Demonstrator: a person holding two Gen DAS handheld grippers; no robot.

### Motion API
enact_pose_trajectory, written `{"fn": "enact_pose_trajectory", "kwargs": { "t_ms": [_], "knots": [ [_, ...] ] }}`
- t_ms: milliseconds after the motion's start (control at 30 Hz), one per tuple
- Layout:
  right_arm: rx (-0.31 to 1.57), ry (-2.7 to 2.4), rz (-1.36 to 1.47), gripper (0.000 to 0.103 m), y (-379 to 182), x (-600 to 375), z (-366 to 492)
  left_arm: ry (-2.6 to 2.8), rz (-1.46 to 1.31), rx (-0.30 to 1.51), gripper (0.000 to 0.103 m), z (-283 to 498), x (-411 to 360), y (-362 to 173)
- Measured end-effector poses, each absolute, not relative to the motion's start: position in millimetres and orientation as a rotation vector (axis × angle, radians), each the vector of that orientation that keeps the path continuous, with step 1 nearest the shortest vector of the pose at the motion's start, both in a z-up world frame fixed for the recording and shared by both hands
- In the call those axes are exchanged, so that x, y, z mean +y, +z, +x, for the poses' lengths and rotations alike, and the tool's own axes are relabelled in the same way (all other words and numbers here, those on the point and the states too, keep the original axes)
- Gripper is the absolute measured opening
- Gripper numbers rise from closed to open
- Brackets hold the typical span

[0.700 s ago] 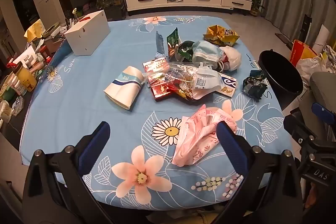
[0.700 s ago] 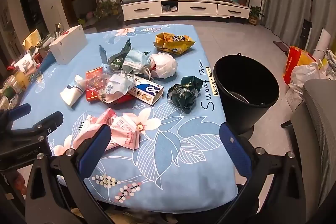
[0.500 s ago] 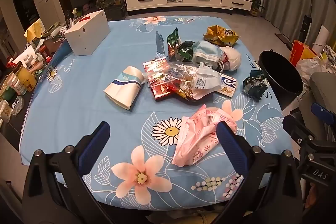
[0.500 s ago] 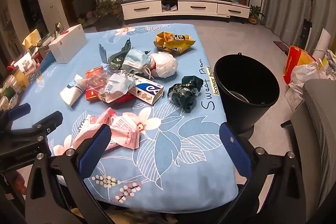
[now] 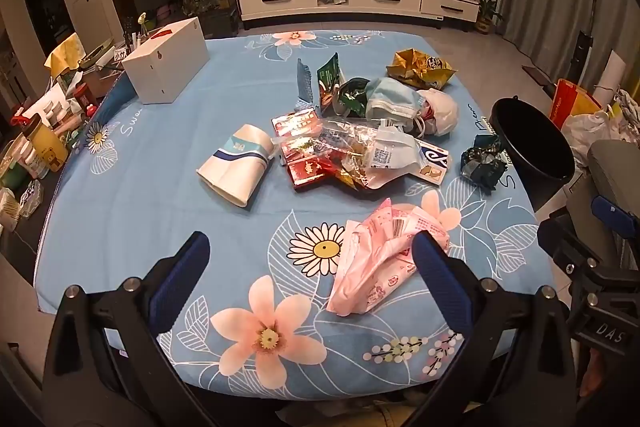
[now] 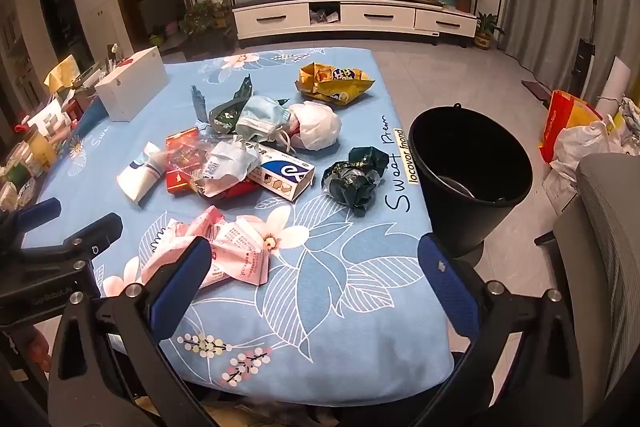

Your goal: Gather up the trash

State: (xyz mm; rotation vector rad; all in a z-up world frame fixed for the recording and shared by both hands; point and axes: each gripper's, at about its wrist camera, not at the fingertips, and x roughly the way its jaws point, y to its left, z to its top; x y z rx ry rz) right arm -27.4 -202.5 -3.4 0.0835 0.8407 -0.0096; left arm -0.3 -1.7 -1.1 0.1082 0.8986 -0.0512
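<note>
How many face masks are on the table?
2, though more may be buried in the pile: a blue mask lying mid-table, and a white mask touching it on the bucket side.

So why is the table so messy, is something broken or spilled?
Nothing looks broken or spilled. It is litter: a crumpled pink wrapper, a yellow snack bag, blue face masks and a squashed paper cup lie on the tablecloth instead of in the black bucket.

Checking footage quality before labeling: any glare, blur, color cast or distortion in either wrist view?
Left wrist: warm orange cast, dim corners, strong fisheye bending at the edges; glare on the clear wrapper; the tablecloth is sharp. Right wrist: same cast and vignette; the bin interior is too dark to read; no obvious motion blur.
</note>
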Motion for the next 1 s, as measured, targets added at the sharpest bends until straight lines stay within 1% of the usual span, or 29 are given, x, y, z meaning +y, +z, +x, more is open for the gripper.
{"fn": "enact_pose_trajectory", "kwargs": {
  "t_ms": [1000],
  "knots": [
    [0.837, -0.009, 0.08, 0.101, -2.4, -202.7, -28.9, -0.058, 0.101, 0.897, 0.1, -2.5, -2.2, -1.0]
  ]
}}
